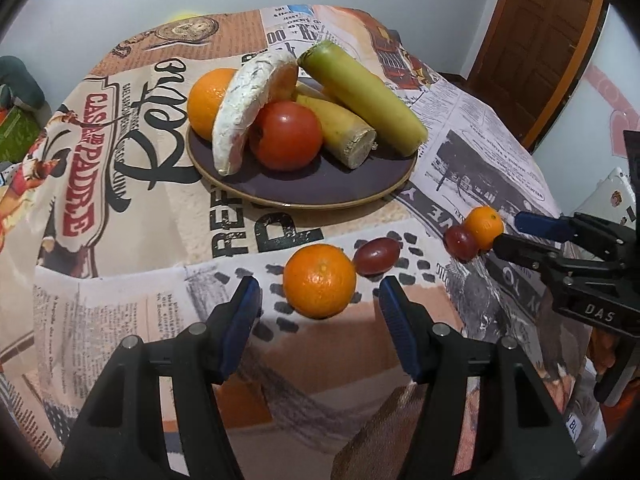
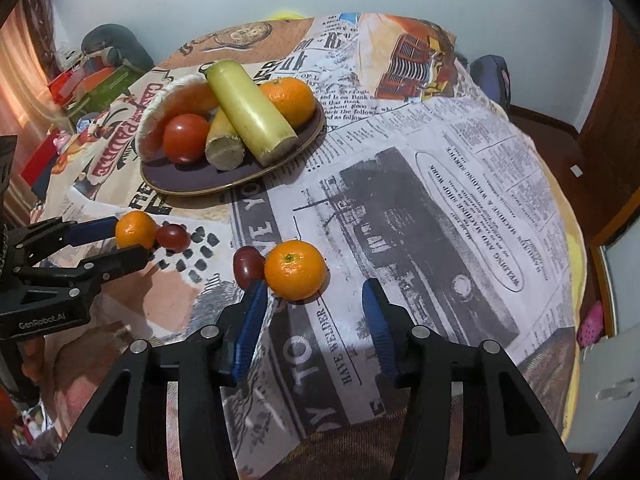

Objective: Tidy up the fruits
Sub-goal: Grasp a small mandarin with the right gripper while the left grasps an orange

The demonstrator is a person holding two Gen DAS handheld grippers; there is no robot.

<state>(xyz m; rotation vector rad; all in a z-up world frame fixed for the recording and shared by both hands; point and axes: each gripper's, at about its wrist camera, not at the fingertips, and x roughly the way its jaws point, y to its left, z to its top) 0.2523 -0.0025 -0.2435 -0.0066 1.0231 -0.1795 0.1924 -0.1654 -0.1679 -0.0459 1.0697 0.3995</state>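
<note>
A dark plate (image 1: 320, 188) holds an orange (image 1: 208, 100), a tomato (image 1: 288, 136), a white-dusted wedge (image 1: 244, 108) and two yellow-green stalks (image 1: 360, 96). My left gripper (image 1: 316, 300) is open around a loose orange (image 1: 320, 280) on the cloth, with a dark red grape (image 1: 376, 256) just beyond. My right gripper (image 2: 316, 296) is open around a second orange (image 2: 295, 270), with another red grape (image 2: 246, 266) at its left finger. In the right wrist view the left gripper (image 2: 132, 242) straddles the first orange (image 2: 135, 230).
The table wears a newspaper-print cloth (image 2: 440, 184) that drops off at the near edge. A brown door (image 1: 536, 40) stands at the back right. Clutter (image 2: 88, 80) lies on the floor to the left of the table.
</note>
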